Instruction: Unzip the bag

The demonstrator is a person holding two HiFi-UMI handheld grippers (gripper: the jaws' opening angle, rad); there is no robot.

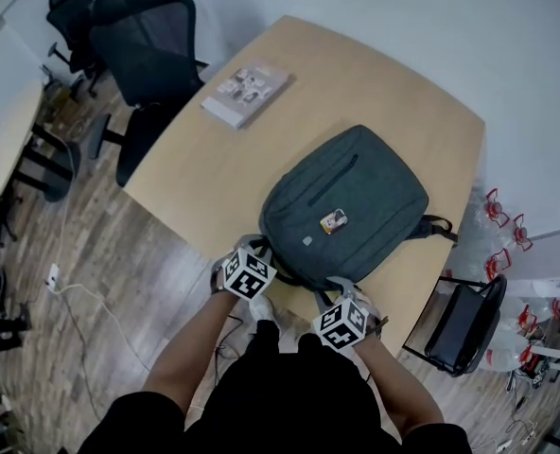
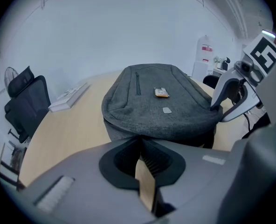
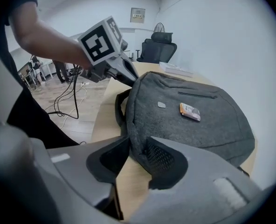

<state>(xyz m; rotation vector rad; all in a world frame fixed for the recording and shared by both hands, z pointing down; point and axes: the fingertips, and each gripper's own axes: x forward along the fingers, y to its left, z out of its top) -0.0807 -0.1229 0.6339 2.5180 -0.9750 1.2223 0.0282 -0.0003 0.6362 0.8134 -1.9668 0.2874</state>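
- The dark grey fabric bag (image 1: 346,192) is laid flat on the light wooden bench (image 1: 204,173), close to its front edge.
- The left gripper (image 2: 139,140) is pressed together at the bag's near edge; no pinched item can be made out.
- The right gripper (image 3: 134,149) is clamped on the bag's near corner fabric.
- A flat white booklet (image 1: 245,94) is noted well apart from the bag.

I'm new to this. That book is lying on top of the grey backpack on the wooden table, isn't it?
Not quite. The book lies on the wooden table itself, near a far corner and apart from the grey backpack. The head view shows this. Only a small orange tag sits on the backpack.
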